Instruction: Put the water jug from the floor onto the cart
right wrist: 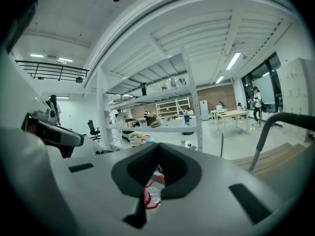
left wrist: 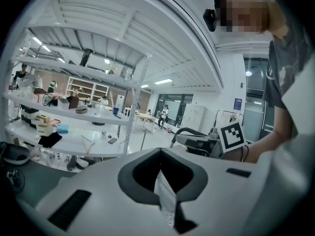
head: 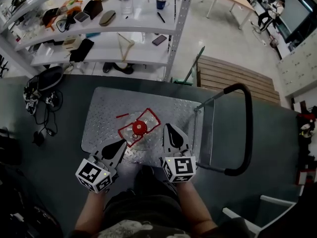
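The water jug (head: 139, 128) is clear plastic with a red cap and red-edged label. In the head view it stands upright on the cart's metal tread-plate deck (head: 101, 113). My left gripper (head: 121, 144) sits just left of it and my right gripper (head: 169, 128) just right of it, both near the deck's front edge. Each has its jaws together with nothing between them. In the right gripper view (right wrist: 158, 147) a sliver of the jug (right wrist: 153, 194) shows under the closed jaws. The left gripper view (left wrist: 160, 153) shows closed jaws too, with only patterned metal or plastic below them.
The cart's black push handle (head: 247, 128) rises at the right of the deck. White shelves (head: 143, 24) crowded with items stand beyond the cart. A wooden pallet (head: 233, 73) lies at the back right. Cables and an office chair (head: 49, 78) are on the left.
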`<action>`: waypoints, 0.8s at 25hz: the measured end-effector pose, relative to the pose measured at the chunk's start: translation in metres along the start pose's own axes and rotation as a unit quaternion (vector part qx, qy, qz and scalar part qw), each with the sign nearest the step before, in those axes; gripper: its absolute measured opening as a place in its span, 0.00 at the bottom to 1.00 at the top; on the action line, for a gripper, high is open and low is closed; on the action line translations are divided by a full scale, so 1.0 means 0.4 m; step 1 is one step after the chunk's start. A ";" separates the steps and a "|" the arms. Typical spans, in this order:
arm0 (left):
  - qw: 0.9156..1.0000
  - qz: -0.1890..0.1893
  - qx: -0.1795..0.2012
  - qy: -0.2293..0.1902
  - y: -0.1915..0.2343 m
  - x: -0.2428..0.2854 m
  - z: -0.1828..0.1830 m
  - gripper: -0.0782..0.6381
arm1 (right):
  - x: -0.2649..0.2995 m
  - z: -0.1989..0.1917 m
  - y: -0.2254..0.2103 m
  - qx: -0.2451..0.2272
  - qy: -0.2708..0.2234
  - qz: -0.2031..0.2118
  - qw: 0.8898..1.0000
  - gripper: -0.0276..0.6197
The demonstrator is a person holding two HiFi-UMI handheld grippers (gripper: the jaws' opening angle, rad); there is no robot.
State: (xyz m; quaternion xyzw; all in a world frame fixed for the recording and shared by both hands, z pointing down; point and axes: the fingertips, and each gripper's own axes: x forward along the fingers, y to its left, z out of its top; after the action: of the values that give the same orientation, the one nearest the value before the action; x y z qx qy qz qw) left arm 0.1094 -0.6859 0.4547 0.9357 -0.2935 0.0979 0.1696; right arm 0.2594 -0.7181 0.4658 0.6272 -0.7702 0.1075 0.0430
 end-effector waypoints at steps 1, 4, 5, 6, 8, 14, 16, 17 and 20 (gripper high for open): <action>1.000 -0.002 -0.002 -0.002 -0.009 -0.007 -0.007 0.12 | -0.010 0.001 0.005 -0.002 -0.002 0.000 1.000 0.03; 1.000 -0.009 -0.002 -0.012 -0.039 -0.035 -0.012 0.12 | -0.043 0.006 0.026 -0.014 -0.002 -0.001 1.000 0.03; 1.000 -0.009 -0.001 -0.016 -0.048 -0.051 -0.011 0.12 | -0.057 0.009 0.039 -0.018 -0.003 -0.002 1.000 0.03; 1.000 -0.009 -0.001 -0.021 -0.057 -0.070 -0.011 0.12 | -0.074 0.012 0.057 -0.022 -0.004 -0.002 1.000 0.03; 0.999 -0.009 0.002 -0.031 -0.078 -0.119 -0.016 0.12 | -0.115 0.012 0.101 -0.032 -0.006 0.001 0.999 0.03; 0.999 0.000 0.020 -0.047 -0.148 -0.323 -0.071 0.12 | -0.272 0.001 0.292 -0.059 -0.012 0.026 0.998 0.03; 0.998 0.006 0.016 -0.060 -0.170 -0.405 -0.081 0.12 | -0.327 0.004 0.358 -0.065 -0.017 0.030 0.997 0.03; 0.998 0.008 0.016 -0.063 -0.182 -0.446 -0.090 0.12 | -0.356 0.003 0.388 -0.064 -0.019 0.031 0.997 0.03; 0.997 0.010 0.025 -0.066 -0.223 -0.551 -0.124 0.12 | -0.448 -0.019 0.476 -0.067 -0.021 0.032 0.997 0.03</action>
State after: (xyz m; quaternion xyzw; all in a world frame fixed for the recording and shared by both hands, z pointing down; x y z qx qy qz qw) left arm -0.0209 -0.4848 0.4150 0.9411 -0.3109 0.0449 0.1252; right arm 0.1106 -0.5087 0.4159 0.6004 -0.7958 0.0440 0.0652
